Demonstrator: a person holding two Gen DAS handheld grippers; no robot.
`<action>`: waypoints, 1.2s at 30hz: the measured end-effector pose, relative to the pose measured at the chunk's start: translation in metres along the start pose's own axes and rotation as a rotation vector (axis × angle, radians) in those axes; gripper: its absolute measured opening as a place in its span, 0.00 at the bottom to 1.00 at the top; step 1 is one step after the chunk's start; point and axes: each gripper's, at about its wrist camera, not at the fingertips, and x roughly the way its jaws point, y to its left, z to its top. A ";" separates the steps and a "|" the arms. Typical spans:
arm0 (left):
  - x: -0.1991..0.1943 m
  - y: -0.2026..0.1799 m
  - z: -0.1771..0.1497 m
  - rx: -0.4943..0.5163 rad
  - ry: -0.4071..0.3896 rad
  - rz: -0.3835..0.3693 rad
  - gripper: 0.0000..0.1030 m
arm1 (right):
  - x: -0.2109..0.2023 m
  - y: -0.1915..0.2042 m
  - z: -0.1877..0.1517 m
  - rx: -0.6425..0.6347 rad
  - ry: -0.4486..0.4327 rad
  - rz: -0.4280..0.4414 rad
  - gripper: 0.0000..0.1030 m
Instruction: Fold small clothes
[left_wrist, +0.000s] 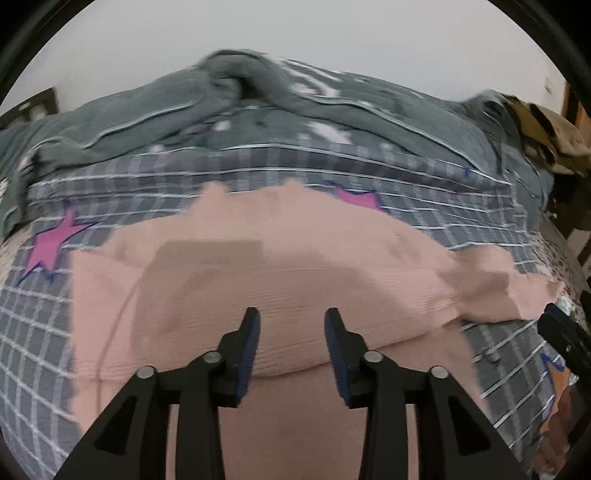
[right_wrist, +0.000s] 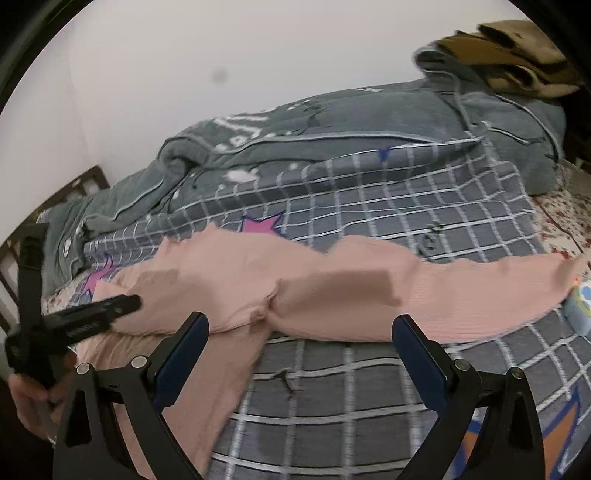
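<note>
A pink garment (left_wrist: 280, 266) lies spread across a grey checked bedspread (left_wrist: 369, 170) with pink stars. My left gripper (left_wrist: 292, 321) hovers over the garment's near part, its jaws open and nothing pinched between the blue pads. In the right wrist view the garment (right_wrist: 295, 280) runs as a long folded band from left to right, with one part hanging toward the near edge. My right gripper (right_wrist: 301, 325) stands wide open just in front of that band and holds nothing. The left gripper (right_wrist: 103, 314) shows at the left, over the garment's left end.
A bunched grey quilt (right_wrist: 332, 125) lies along the back of the bed against a white wall. Brown folded clothes (right_wrist: 517, 55) sit at the far right. A floral sheet (right_wrist: 561, 218) and a light-blue item (right_wrist: 580, 306) are on the right. A dark bed frame (right_wrist: 85, 181) is left.
</note>
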 end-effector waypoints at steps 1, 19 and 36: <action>-0.001 0.014 -0.002 -0.009 -0.010 0.032 0.61 | 0.004 0.007 -0.001 -0.011 0.008 0.005 0.96; 0.028 0.119 -0.028 -0.095 -0.016 0.155 0.78 | 0.051 0.057 -0.039 -0.188 0.173 -0.033 0.95; 0.030 0.110 -0.033 -0.061 -0.016 0.224 0.82 | -0.022 -0.054 -0.009 -0.002 -0.059 -0.248 0.94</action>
